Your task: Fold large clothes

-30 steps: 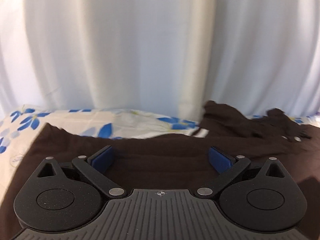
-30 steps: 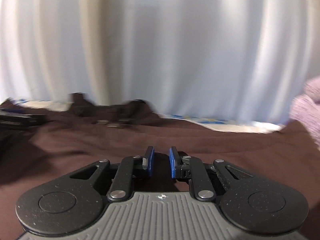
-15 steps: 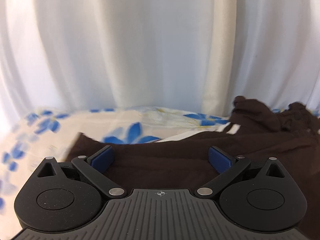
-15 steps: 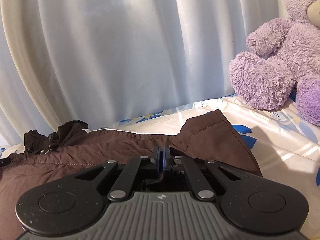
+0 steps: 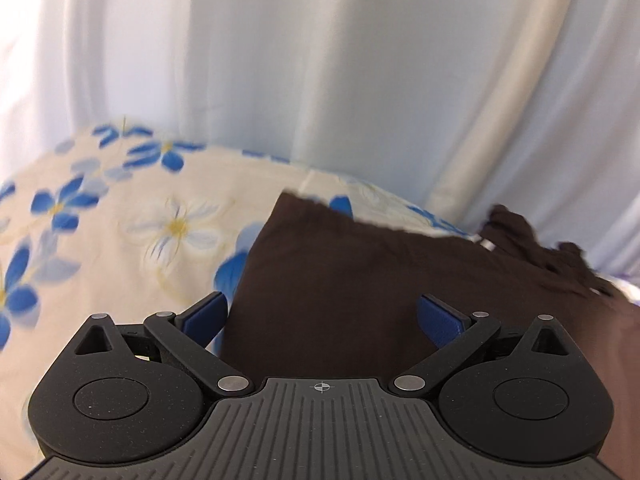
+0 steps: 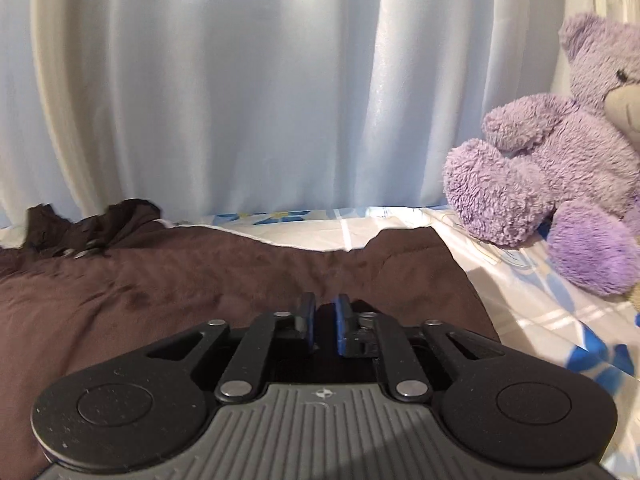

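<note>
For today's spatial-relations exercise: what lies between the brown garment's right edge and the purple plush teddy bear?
Only bare floral bedsheet separates the brown garment from the purple plush teddy bear; the right wrist view shows it.

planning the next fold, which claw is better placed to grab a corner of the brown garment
Probably left. The left claw stands wide open at the brown garment, its left edge and far corner just ahead. The right claw is narrow, jaws just opening with nothing visibly between them, over the middle of the cloth.
</note>
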Tool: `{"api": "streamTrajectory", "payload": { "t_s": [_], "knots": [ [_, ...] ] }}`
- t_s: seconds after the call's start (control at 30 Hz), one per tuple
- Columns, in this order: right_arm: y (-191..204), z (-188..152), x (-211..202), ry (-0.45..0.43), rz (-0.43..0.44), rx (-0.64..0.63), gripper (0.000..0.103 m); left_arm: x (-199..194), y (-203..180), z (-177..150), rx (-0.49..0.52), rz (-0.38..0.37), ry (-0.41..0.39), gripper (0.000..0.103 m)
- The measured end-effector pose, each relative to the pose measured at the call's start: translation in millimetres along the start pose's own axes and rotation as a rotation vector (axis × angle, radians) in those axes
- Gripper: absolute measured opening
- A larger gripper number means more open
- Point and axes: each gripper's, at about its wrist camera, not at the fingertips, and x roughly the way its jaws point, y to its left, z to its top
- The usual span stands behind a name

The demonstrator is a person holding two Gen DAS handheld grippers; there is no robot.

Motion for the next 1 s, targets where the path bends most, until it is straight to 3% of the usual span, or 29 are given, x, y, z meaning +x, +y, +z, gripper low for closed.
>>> {"api": "streamTrajectory", "payload": {
  "t_s": [0.13, 0.2, 0.23, 0.3, 0.43, 0.47, 0.53, 0.8, 1.0],
  "knots": [
    [9.6, -25.2, -64.3, -0.018, 0.174, 0.056, 0.015, -38.4, 40.1, -33.0, -0.135, -0.104, 0.083, 0.102],
    [15.9, -40.7, -88.2, -0.007, 0.266, 0.091, 0.015, -46.8, 54.0, -47.6, -0.208, -0.167, 0.124, 0.096],
    [19.2, -47.3, -95.8, 0.009, 0.31, 0.113, 0.015, -47.7, 58.2, -53.3, -0.232, -0.188, 0.145, 0.089],
    [28.0, -57.8, -104.5, 0.039, 0.383, 0.153, 0.015, -46.7, 63.5, -62.6, -0.267, -0.212, 0.18, 0.083],
    [52.5, -67.0, -111.8, 0.042, 0.466, 0.128, 0.015, -43.3, 70.3, -67.4, -0.297, -0.254, 0.207, 0.081],
    [57.6, -67.8, -112.7, 0.044, 0.478, 0.12, 0.015, -41.8, 73.1, -66.2, -0.311, -0.263, 0.213, 0.08],
    [64.0, -66.5, -112.4, 0.05, 0.498, 0.114, 0.015, -38.2, 75.5, -65.4, -0.35, -0.321, 0.234, 0.065],
    [82.1, -67.1, -111.6, 0.103, 0.528, 0.105, 0.015, -23.9, 79.3, -63.9, -0.382, -0.377, 0.259, 0.064],
    [110.6, -71.0, -104.3, 0.121, 0.464, 0.016, 0.016, -28.4, 81.1, -60.2, -0.411, -0.432, 0.256, 0.039]
  ]
}}
